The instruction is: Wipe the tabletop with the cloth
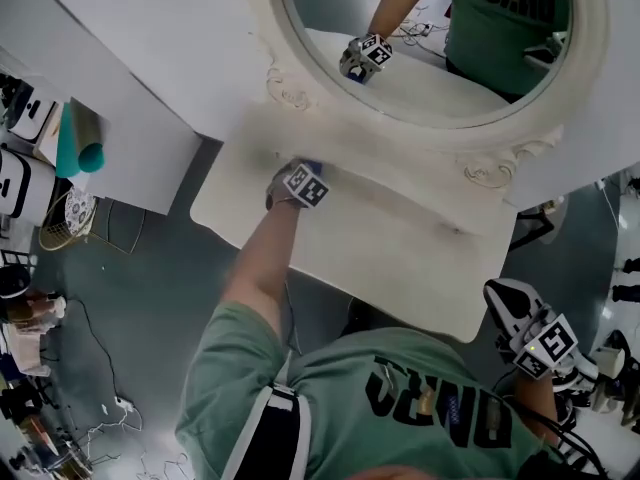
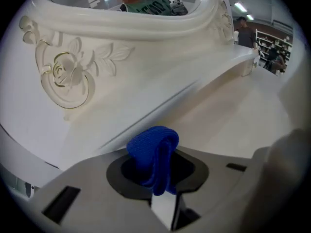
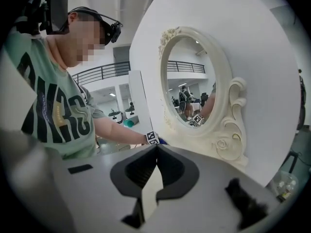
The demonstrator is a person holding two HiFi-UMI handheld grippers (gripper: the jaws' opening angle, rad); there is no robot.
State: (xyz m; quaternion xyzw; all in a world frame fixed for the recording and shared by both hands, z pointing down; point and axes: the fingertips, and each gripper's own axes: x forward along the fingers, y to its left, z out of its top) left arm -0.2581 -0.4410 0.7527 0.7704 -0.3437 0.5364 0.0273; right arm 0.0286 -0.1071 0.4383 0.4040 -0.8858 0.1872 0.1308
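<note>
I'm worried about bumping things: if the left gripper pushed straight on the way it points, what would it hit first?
Probably the carved mirror frame at the back of the tabletop; the left gripper, shut on the blue cloth, points at its base. Depth is unclear.

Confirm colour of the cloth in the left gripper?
Solid blue cloth, bunched between the left gripper's jaws; clearest in the left gripper view.

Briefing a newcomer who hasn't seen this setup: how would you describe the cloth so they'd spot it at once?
Find the big oval mirror with the carved cream frame. Over the tabletop just below that frame, the left gripper pinches a small folded wad: the cloth. It is deep blue, the only strong colour against the all-cream furniture.
</note>
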